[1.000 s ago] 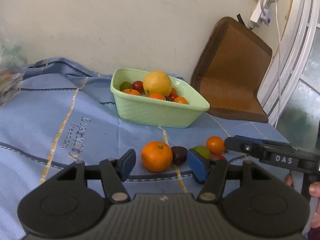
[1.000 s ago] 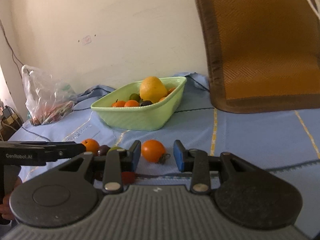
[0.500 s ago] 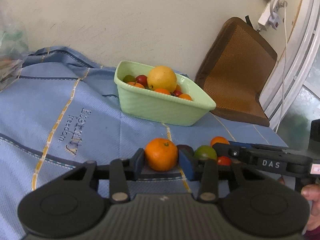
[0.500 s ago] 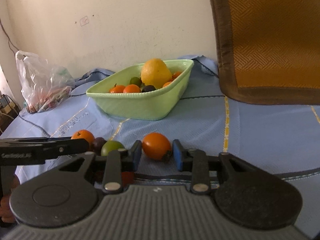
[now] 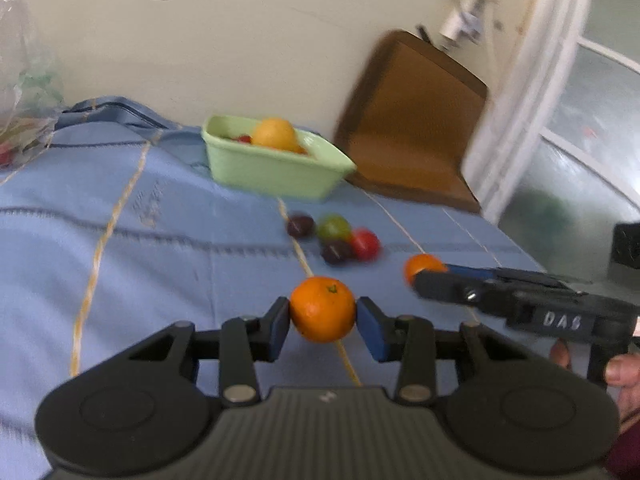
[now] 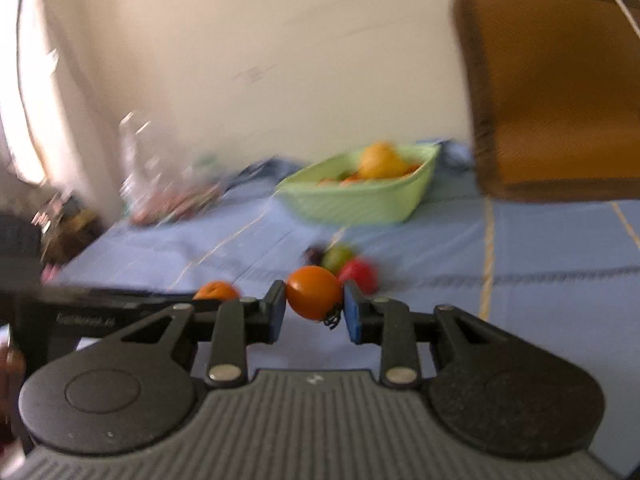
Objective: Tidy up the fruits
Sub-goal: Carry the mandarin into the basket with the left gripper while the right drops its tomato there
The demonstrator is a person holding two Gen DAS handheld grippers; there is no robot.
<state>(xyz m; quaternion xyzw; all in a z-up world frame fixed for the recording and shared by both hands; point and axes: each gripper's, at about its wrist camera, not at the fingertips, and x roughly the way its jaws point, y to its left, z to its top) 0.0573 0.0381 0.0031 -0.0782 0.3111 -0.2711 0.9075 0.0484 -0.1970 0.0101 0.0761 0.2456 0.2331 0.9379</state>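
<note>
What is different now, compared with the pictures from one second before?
Both grippers closed and pulled back from the bowl. The left gripper took hold of the mandarin; the right gripper took hold of the orange tomato. Each fruit left the loose pile. The green bowl, with its fruit, and the small fruits on the blue cloth stayed in place.

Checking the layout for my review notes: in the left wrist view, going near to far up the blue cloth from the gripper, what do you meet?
Orange held in the left gripper → loose cluster of small fruits on the blue cloth → green bowl with a large yellow fruit → wall.
</note>
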